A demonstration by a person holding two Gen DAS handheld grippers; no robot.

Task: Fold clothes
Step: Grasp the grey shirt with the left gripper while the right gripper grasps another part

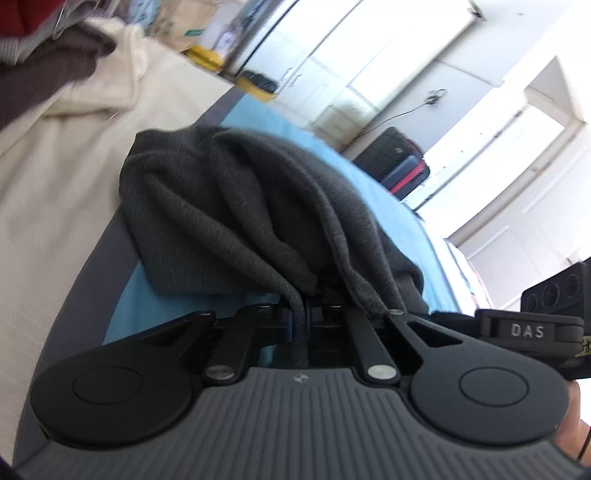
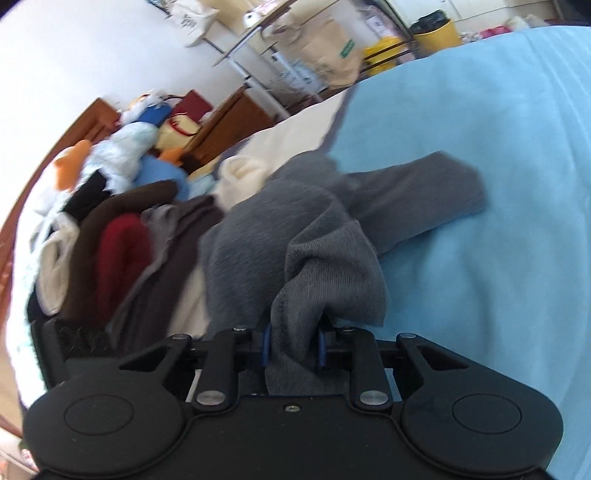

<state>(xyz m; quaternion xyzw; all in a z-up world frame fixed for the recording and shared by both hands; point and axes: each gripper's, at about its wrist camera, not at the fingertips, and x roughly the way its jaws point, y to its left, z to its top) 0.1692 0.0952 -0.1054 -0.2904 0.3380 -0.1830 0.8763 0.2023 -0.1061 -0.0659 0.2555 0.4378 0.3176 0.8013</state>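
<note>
A dark grey knit garment (image 1: 236,206) hangs bunched over a light blue sheet (image 1: 391,206). My left gripper (image 1: 301,325) is shut on a fold of its edge, the cloth draping away from the jaws. In the right wrist view the same grey garment (image 2: 295,236) lies crumpled, one sleeve stretched right across the blue sheet (image 2: 480,184). My right gripper (image 2: 293,347) is shut on another bunch of its fabric, which fills the gap between the blue-padded fingers.
A pile of other clothes, brown, dark red and cream (image 2: 118,236), lies to the left on a cream bedcover (image 1: 55,206). Stuffed toys (image 2: 110,155) sit behind. Suitcases (image 1: 399,162), yellow bins (image 2: 436,29) and a rack stand beyond the bed.
</note>
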